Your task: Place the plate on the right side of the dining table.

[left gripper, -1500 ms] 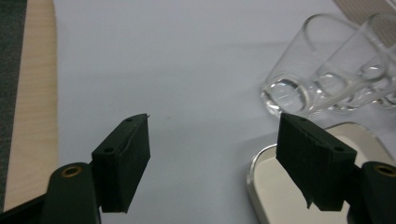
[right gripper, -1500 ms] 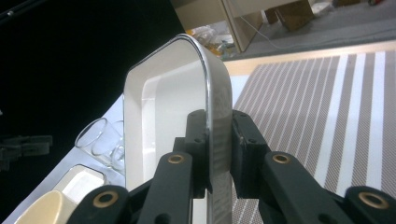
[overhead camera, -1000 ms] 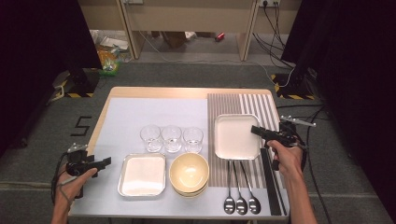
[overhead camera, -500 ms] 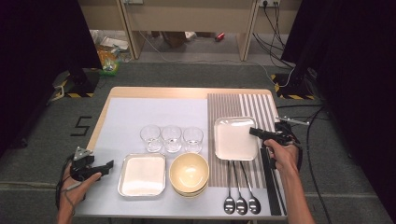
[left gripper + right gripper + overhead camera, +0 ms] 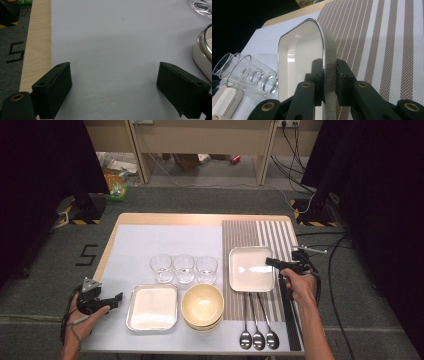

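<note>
My right gripper point(image 5: 270, 262) point(image 5: 329, 68) is shut on the right rim of a white square plate point(image 5: 250, 270) point(image 5: 297, 57) over the striped mat point(image 5: 275, 232). I cannot tell whether the plate rests flat on the mat. My left gripper point(image 5: 118, 296) point(image 5: 113, 90) hovers low at the table's front left, open; its jaws have just been opening and nothing is between them. A second white square plate point(image 5: 152, 307) point(image 5: 203, 50) lies just to its right, apart from the jaws.
Three clear glasses point(image 5: 183, 267) point(image 5: 249, 75) stand in a row mid-table. Stacked cream bowls point(image 5: 202, 306) sit between the two plates. Three spoons point(image 5: 257, 337) lie at the mat's near edge. A white cloth point(image 5: 165, 240) covers the table's left part.
The right gripper and its plate have sunk slightly and come a little toward the near side. The left hand has barely shifted.
</note>
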The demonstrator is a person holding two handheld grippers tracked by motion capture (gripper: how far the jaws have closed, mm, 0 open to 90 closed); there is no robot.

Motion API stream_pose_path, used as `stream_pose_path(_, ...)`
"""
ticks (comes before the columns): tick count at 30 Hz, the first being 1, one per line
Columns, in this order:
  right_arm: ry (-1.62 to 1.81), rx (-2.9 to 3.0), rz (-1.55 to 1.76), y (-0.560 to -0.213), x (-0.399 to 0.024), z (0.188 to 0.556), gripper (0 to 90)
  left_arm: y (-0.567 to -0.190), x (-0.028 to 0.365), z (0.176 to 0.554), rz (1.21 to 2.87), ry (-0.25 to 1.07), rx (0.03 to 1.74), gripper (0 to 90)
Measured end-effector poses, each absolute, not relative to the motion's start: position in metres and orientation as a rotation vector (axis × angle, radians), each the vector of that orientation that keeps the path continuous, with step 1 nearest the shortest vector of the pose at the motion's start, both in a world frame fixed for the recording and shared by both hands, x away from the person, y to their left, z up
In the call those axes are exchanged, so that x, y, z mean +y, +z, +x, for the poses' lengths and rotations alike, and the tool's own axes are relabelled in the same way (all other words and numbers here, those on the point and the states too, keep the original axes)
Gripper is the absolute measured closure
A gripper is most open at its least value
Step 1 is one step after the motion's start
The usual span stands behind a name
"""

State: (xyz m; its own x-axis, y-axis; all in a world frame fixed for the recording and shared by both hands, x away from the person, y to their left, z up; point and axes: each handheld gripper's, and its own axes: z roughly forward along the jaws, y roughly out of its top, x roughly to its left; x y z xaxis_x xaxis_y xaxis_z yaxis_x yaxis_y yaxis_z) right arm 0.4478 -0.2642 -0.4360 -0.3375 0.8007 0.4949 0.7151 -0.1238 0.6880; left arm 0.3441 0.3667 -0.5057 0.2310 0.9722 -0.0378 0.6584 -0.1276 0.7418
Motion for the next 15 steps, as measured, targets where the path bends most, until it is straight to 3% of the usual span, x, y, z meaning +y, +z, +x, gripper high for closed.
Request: stream_pose_path(15,1.34,2.029,1.807,-0.4424,-0.2662,0.4528,75.5,-0.5058,0.3663,0.3442,1.862,0.628,1.499,11.9)
